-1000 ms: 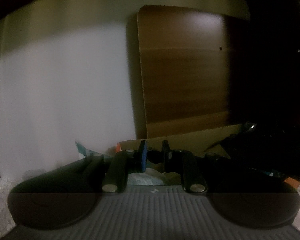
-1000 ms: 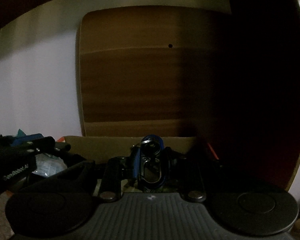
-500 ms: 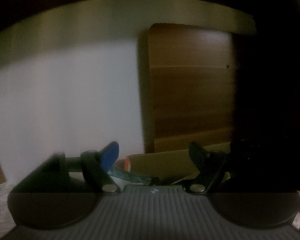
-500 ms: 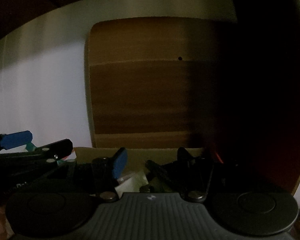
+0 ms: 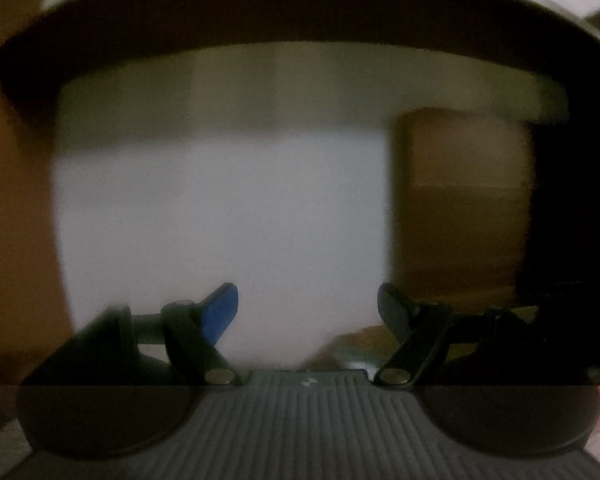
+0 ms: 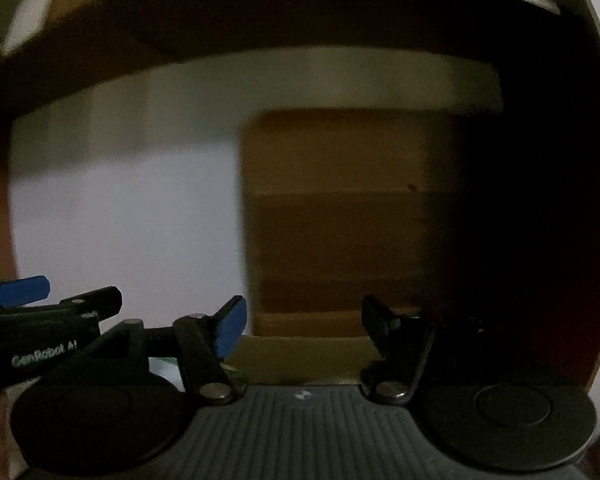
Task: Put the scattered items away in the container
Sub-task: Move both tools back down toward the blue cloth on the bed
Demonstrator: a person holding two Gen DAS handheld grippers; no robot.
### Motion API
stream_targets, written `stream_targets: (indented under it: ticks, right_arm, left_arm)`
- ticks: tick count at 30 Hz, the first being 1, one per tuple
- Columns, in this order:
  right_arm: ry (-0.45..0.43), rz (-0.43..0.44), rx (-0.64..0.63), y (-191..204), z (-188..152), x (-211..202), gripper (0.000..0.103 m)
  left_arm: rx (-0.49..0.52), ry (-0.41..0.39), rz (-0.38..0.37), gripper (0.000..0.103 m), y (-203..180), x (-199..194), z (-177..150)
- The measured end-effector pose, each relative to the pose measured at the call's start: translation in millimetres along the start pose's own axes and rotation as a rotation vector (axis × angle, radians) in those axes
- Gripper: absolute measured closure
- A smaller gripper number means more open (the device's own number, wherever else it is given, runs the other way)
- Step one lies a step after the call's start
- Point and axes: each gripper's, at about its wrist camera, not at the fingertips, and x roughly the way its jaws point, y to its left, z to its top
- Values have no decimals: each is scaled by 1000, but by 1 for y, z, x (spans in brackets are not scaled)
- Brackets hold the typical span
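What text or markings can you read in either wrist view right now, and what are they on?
"GenRobot AI": white lettering on the side of the left gripper, seen at the left edge of the right wrist view; last letters blurred.
A small pale mark on each camera's ribbed mount: too small to read.
No other text shows.

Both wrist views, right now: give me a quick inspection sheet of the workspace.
Surface: hardly seen, dim and blurred.
Job's things: cardboard container rim just ahead of the right tool; contents not readable.
Clutter: nothing seen clearly.
Grippers: left tool open, empty; right tool open, empty; left tool also shows at the right view's left edge.
Cables: nothing seen.
Surroundings: white wall, brown wooden panel behind the container.
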Motion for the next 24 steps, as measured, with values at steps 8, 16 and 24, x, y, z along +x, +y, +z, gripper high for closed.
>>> stream_targets:
  ticks: [8,16,24]
  right_arm:
    - [28,108,-8,83,-49,-37,37]
    - [184,146,-82,156,-106,4,38]
    - [256,13,-177,169,-130,63,43]
  left_arm:
    - [61,50,78,25,95,2,-47]
    - [148,101,21,25,131,41,-86]
    - [120,148,-26,25,135,87,-109]
